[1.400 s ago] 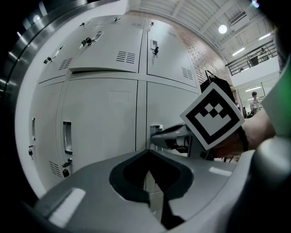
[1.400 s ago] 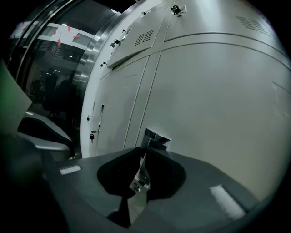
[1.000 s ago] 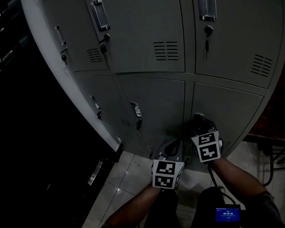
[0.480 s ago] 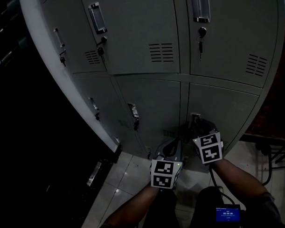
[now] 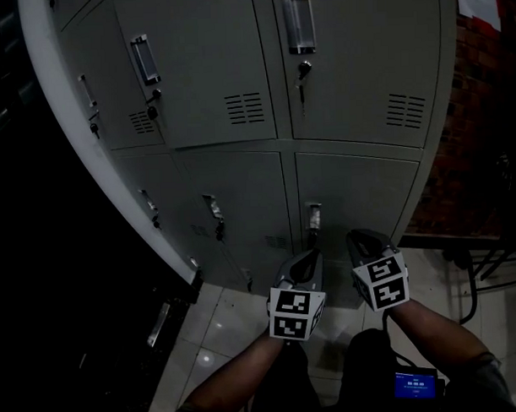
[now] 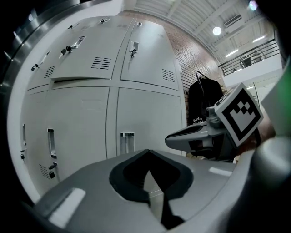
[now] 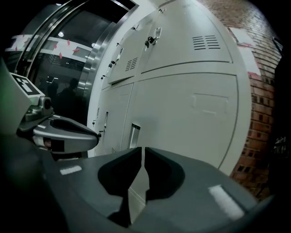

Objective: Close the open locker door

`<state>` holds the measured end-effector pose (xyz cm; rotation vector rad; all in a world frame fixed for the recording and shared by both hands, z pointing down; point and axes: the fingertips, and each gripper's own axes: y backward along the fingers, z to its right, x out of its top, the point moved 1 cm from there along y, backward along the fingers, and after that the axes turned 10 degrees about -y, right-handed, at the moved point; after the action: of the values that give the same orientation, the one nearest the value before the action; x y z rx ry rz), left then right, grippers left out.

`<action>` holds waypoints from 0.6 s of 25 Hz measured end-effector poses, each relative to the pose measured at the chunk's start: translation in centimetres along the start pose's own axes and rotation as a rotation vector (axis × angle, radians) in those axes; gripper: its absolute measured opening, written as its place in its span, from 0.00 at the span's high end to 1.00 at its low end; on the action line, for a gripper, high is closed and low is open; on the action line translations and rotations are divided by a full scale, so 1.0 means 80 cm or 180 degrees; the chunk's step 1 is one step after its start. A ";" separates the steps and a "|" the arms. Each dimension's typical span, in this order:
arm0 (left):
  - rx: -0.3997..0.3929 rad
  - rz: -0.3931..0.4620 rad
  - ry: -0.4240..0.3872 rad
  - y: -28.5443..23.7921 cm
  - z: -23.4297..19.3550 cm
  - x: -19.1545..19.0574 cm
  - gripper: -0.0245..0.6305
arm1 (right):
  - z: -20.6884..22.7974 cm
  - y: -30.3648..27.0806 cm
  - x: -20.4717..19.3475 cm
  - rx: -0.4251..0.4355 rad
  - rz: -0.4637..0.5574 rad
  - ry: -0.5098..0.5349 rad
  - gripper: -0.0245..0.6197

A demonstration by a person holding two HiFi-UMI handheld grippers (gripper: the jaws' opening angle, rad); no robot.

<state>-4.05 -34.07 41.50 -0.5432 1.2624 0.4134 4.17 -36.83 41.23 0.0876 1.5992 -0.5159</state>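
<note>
The left gripper (image 5: 310, 256) has its jaws pressed together, tip against tip, with nothing caught between them. It is held low, pointing at the foot of the lockers (image 5: 227, 50). The right gripper (image 5: 359, 237) is just beside it. Its jaws are closing, with only a thin slit left between the tips and nothing in that slit. Neither gripper touches the metal.

Straight ahead of both is the bottom-row locker door (image 5: 359, 189). Its recessed handle (image 5: 313, 217) is just above and between the two grippers. That door looks flush with the doors on either side of it. In the left gripper view, the lower edge of one upper door (image 6: 86, 57) seems to stand slightly proud of the row below, though I cannot say for sure that it is ajar.

A key (image 5: 302, 73) hangs from the lock of the upper door above. To the right is a brick wall (image 5: 483, 109). Pale floor tiles (image 5: 228, 320) lie underfoot.
</note>
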 end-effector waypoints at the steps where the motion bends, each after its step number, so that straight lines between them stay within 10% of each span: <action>1: -0.0041 0.0006 -0.0018 0.000 0.011 0.005 0.96 | 0.007 0.014 -0.002 -0.0022 0.0006 -0.0010 0.92; 15: -0.0335 0.0181 -0.0153 0.035 0.142 0.056 0.96 | 0.079 0.200 -0.038 -0.0278 0.0136 -0.0221 0.95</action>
<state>4.31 -25.08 39.09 -0.5840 1.2168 0.5400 16.13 -24.19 39.77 0.0377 1.5464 -0.4113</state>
